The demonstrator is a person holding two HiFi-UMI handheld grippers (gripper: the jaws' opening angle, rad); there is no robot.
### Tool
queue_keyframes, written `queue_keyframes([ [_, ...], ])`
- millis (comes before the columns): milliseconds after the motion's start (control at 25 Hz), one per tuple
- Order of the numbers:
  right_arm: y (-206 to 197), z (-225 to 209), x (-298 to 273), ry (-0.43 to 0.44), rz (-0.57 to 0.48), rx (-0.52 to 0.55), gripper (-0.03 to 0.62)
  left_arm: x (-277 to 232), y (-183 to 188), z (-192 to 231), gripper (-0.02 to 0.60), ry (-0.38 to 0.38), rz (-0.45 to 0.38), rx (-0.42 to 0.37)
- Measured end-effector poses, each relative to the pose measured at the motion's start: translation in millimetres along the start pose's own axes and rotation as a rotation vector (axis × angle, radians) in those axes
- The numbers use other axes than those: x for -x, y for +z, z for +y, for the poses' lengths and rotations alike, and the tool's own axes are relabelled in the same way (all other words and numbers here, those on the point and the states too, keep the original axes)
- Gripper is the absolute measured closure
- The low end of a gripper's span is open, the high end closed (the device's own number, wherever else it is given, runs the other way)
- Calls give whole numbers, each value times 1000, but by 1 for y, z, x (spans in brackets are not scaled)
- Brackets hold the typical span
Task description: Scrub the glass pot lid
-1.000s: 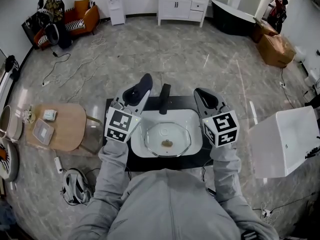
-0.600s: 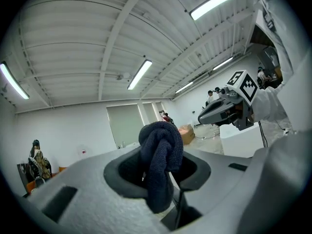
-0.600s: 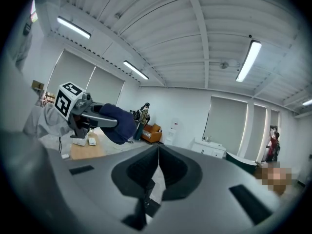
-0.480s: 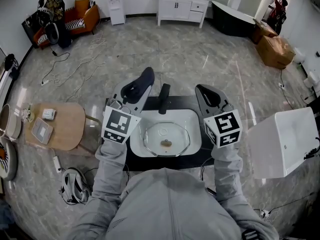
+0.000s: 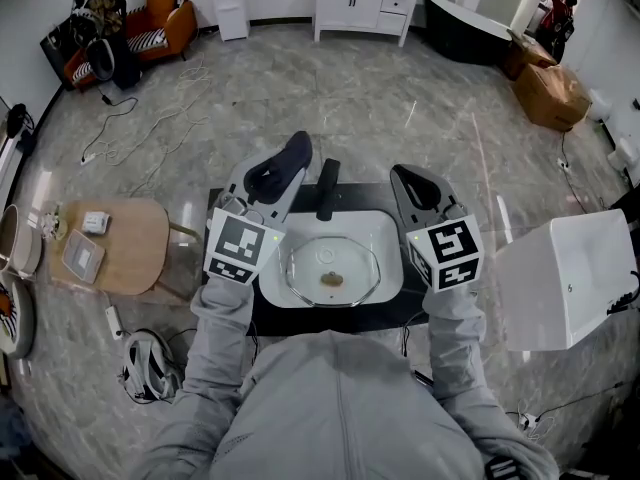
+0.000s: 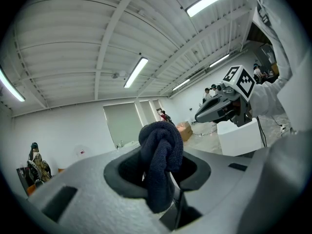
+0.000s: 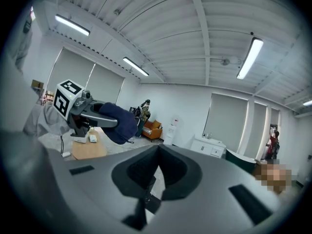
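Left gripper [image 5: 288, 163] clenched on a dark cloth [image 6: 160, 155], right gripper [image 5: 415, 193] closed on nothing, above the glass pot lid [image 5: 333, 273] — unsteadied, it could skid in the sink [image 5: 382, 230].

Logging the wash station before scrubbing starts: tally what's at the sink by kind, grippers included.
grippers: 2, the left gripper and the right gripper
glass pot lid: 1
dark cloth: 1
faucet: 1
sink: 1
Total: 6
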State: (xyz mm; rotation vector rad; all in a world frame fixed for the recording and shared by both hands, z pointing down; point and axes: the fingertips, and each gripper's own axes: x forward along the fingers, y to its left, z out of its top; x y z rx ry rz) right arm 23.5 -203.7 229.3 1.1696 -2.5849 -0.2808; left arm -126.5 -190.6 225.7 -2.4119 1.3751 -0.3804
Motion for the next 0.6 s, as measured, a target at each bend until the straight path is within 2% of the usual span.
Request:
queue_keyframes([
  [600, -2, 6, -1, 17, -2, 5, 566, 0, -2, -9, 451, -24, 2, 2],
])
